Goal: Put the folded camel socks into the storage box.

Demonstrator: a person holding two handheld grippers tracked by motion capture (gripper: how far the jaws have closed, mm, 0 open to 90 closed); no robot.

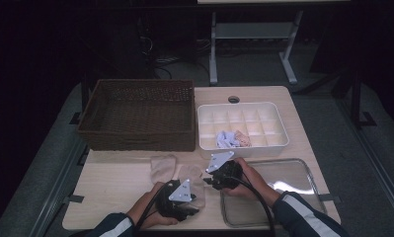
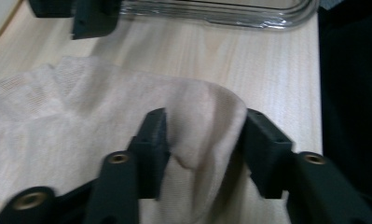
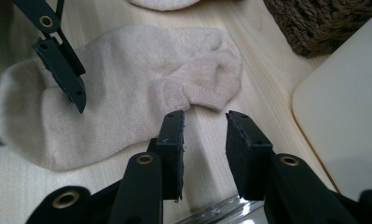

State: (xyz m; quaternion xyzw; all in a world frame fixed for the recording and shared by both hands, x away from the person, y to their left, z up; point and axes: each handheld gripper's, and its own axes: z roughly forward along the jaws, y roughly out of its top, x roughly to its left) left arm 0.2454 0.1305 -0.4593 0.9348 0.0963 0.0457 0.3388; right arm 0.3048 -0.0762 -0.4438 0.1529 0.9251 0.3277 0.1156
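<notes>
Left tongs (image 2: 200,135) clamped on a fold of the beige knit sock (image 2: 81,126) — right tongs (image 3: 204,140) parted, empty, near the cuff. Pinch cuff fully before lifting off the bench (image 3: 16,186).

A cream-beige sock (image 3: 127,88) lies flat on the light wooden surface (image 3: 249,60), near its front edge, its knit soft and slightly fuzzy. The cuff end is bunched and partly folded over on itself. At the other end, a raised fold of the fabric (image 2: 207,126) stands up between the jaws of the left gripper (image 2: 200,149). A second, similar sock (image 1: 163,167) lies just beside it.
</notes>
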